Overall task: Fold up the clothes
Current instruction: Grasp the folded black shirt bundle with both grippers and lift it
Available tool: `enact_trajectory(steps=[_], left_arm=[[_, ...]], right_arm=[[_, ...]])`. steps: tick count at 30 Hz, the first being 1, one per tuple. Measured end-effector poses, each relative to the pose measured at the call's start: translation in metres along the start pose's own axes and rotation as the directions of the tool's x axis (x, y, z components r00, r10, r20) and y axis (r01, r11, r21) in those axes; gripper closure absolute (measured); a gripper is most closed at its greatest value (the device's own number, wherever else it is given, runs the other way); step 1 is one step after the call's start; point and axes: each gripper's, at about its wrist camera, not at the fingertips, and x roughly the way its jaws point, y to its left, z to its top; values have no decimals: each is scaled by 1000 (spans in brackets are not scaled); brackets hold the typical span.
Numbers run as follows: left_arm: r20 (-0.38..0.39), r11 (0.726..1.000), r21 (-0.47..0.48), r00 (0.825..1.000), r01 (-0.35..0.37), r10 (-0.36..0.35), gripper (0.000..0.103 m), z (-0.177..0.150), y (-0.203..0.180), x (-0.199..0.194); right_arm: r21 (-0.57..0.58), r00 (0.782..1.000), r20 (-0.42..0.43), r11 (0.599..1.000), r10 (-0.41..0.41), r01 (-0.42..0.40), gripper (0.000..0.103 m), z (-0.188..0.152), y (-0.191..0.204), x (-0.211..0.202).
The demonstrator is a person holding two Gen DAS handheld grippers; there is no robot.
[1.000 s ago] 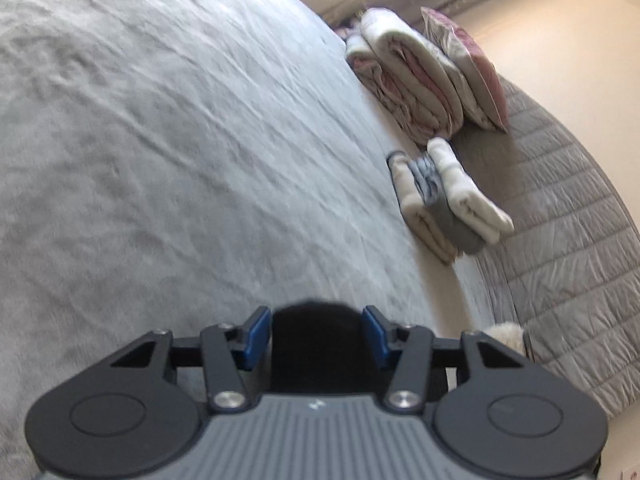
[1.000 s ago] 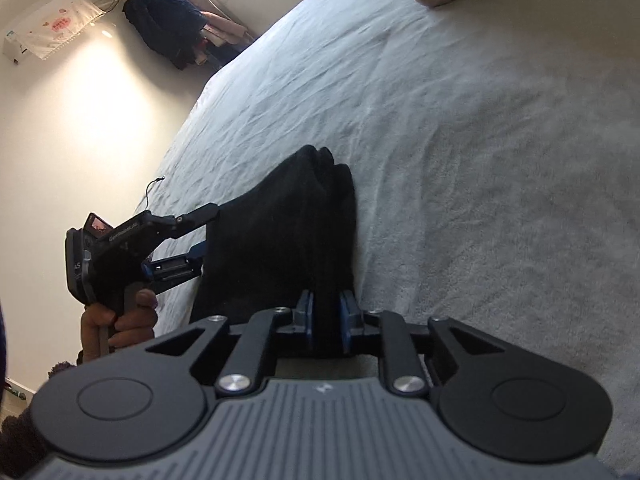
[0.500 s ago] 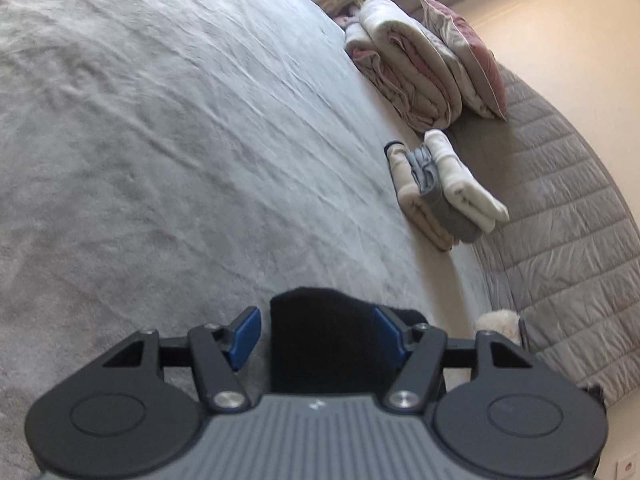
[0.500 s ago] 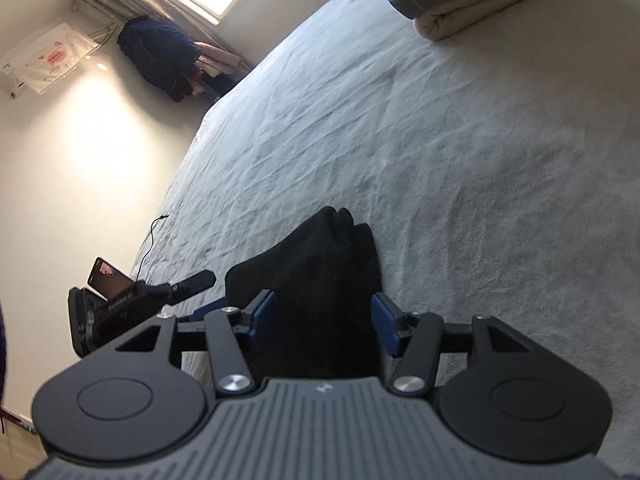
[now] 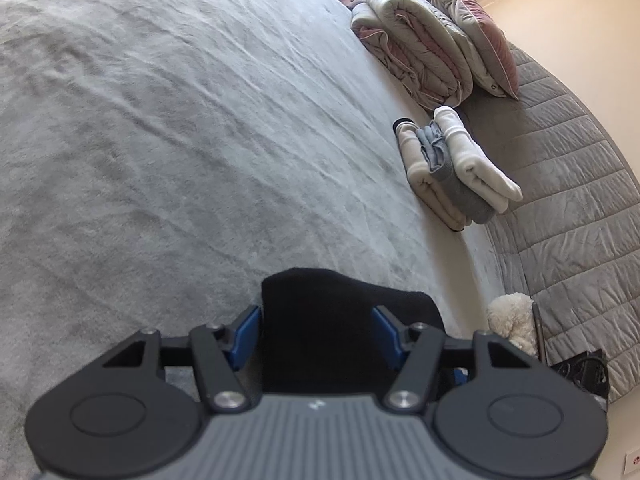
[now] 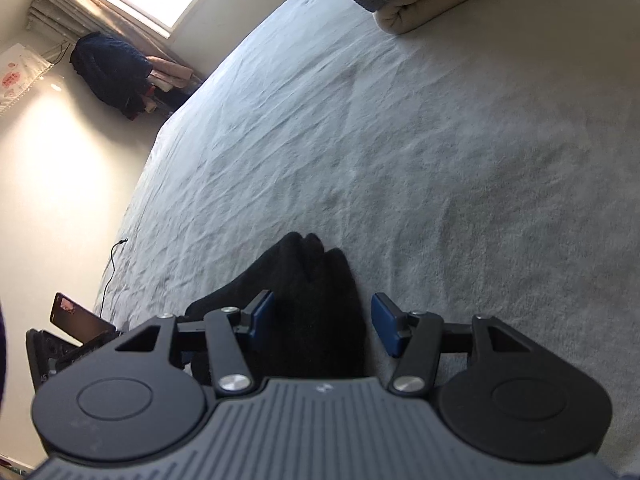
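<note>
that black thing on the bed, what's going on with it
A person with a handheld gripper in each hand is folding clothes on a grey bed. The black garment lies folded on the bedspread. The left gripper and right gripper both sit over it with jaws apart, pads not pressing the cloth, so it looks let go. A stack of folded clothes sits further up the bed, near the rolled duvet and pillow.

Black claw (image 5: 316,334), blue pads, silver screws
</note>
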Motion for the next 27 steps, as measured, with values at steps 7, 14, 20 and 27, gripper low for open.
enact_trajectory(steps=[7,14,20,27], left_arm=[[-6,1000,17,1000,-2,2,43,-2,0,4],[-23,999,-7,999,32,-32,57,-6,7,9],[4,999,-25,1000,25,-25,84,-10,7,10],[89,995,99,995,29,-38,87,-8,-25,-13]], right_arm=[[-47,1000,-11,999,14,-14,45,4,3,17],[-75,998,-30,996,48,-50,66,0,0,28],[-75,994,-10,992,105,-106,80,-6,0,25],[-126,985,48,979,164,-157,83,-2,16,5]])
